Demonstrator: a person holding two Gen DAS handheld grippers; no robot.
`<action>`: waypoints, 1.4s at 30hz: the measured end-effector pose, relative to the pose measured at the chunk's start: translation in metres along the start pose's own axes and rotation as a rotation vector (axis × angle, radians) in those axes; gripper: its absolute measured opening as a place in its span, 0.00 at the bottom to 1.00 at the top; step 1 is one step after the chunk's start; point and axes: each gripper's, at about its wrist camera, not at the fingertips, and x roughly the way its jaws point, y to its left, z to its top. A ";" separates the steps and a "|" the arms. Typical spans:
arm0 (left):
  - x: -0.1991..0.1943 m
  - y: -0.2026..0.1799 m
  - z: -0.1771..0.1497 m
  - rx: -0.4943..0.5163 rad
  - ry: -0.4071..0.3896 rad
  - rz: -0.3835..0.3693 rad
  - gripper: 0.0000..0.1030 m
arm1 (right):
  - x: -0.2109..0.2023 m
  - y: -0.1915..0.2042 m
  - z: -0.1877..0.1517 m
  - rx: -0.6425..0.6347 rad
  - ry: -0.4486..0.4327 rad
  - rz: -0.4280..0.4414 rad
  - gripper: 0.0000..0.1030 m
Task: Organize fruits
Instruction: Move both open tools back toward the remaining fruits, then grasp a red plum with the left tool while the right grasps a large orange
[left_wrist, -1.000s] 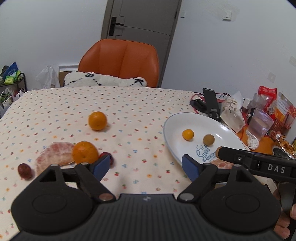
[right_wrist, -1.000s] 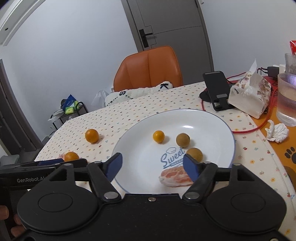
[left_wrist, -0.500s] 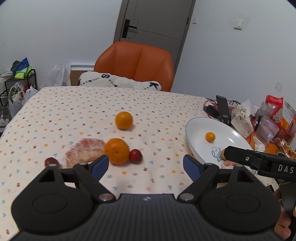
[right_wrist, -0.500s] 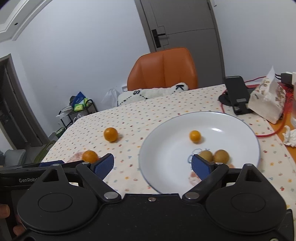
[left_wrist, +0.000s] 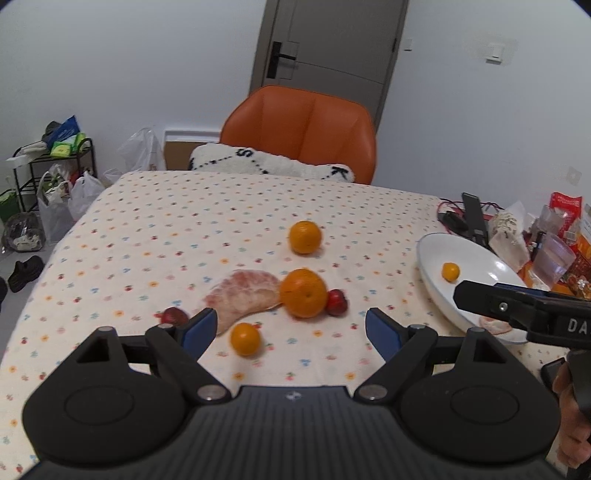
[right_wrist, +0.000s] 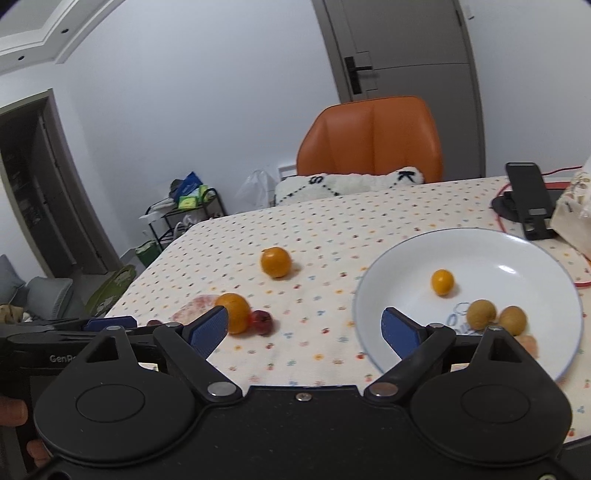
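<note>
On the dotted tablecloth lie a large orange (left_wrist: 303, 292), a farther orange (left_wrist: 304, 236), a small orange (left_wrist: 245, 338), a peeled pomelo piece (left_wrist: 243, 296) and two dark red fruits (left_wrist: 336, 302) (left_wrist: 173, 316). The white plate (right_wrist: 517, 247) holds a small orange (right_wrist: 442, 281), two brown fruits (right_wrist: 481, 314) and a pomelo piece (right_wrist: 529, 342). My left gripper (left_wrist: 290, 329) hangs open above the small orange. My right gripper (right_wrist: 304, 328) is open near the plate's left rim, over bare cloth. Each gripper shows at the edge of the other's view.
An orange chair (left_wrist: 301, 133) with a white cushion (left_wrist: 269, 164) stands at the table's far side. A phone on a stand (right_wrist: 526, 199), a tissue pack (right_wrist: 570, 212), a glass (left_wrist: 553, 261) and snack packets crowd the right end. Bags and a rack (left_wrist: 44, 173) sit on the floor at left.
Both grippers have pulled back and swung left. The loose fruits now sit nearer the centre of both views, the plate has slid right, and the small orange has come into sight.
</note>
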 end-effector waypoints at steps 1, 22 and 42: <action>0.000 0.002 -0.001 -0.005 -0.002 0.006 0.84 | 0.002 0.001 0.000 -0.003 0.007 0.004 0.84; 0.012 0.039 -0.007 -0.053 -0.018 0.066 0.76 | 0.034 0.021 -0.002 -0.038 0.075 0.077 0.58; 0.037 0.086 -0.005 -0.113 0.014 0.052 0.35 | 0.082 0.054 0.012 -0.076 0.127 0.127 0.48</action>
